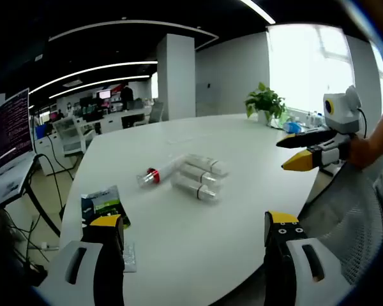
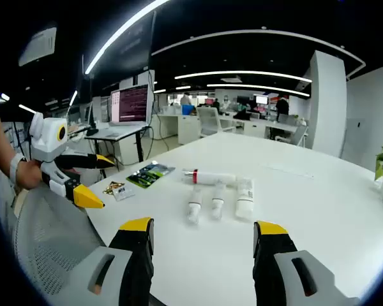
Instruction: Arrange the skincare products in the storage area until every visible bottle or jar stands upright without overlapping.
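Four skincare tubes (image 2: pixel 217 191) are seen lying flat mid-bench, three side by side and one red-banded across their ends, well apart from every bench (image 1: pixel 242 140) edge. Left gripper (image 1: pixel 195 239) and right gripper (image 2: pixel 204 242) are held open, empty, at the near edge.

4 tubes (image 2: pixel 218 191) lying flat, 1 green packet (image 2: pixel 149 173), 1 plant (image 1: pixel 265 102).

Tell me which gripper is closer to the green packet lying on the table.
Left, as far as I can judge. The green packet lies just beyond the left gripper, by its left jaw. The right gripper sits farther back, with the packet well ahead and leftward.
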The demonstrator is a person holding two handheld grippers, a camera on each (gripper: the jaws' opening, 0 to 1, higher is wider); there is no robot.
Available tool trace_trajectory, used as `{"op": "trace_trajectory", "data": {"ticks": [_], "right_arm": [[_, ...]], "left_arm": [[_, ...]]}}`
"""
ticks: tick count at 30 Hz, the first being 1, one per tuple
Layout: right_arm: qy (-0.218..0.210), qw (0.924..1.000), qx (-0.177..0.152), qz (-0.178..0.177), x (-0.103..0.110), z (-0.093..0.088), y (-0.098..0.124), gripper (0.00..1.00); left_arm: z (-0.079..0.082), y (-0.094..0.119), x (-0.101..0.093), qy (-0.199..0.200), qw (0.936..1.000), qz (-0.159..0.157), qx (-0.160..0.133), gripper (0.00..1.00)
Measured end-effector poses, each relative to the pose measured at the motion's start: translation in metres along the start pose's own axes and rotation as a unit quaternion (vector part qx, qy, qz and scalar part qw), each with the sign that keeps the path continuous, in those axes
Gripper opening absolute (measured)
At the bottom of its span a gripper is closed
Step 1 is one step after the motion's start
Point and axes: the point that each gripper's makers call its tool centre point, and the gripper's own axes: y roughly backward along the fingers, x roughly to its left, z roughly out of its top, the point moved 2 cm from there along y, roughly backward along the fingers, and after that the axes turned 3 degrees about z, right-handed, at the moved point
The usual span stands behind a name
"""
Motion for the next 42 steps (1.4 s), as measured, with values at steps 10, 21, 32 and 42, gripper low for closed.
{"op": "trace_trajectory", "data": {"ticks": [10,21,32,42], "right_arm": [[0.005,0.9997,0.012,-0.019,-0.01,-0.008,0.001,0.58],[0.001,0.9998,0.019,-0.006,-0.006,-0.01,0.001,0.58],[-0.018,0.9992,0.035,0.009,-0.005,-0.015,-0.001,0.59],[-0.012,0.9991,0.023,0.033,-0.009,0.015,-0.015,0.59]], "left_arm": [[-0.002,-0.002,-0.006,-0.008,0.9999,-0.007,0.007,0.88],[0.0,-0.002,-0.006,-0.034,0.9994,0.0,-0.002,0.87],[-0.01,-0.004,-0.004,-0.038,0.999,0.003,0.025,0.83],[-0.019,-0.006,-0.004,-0.064,0.997,0.005,0.044,0.8]]}}
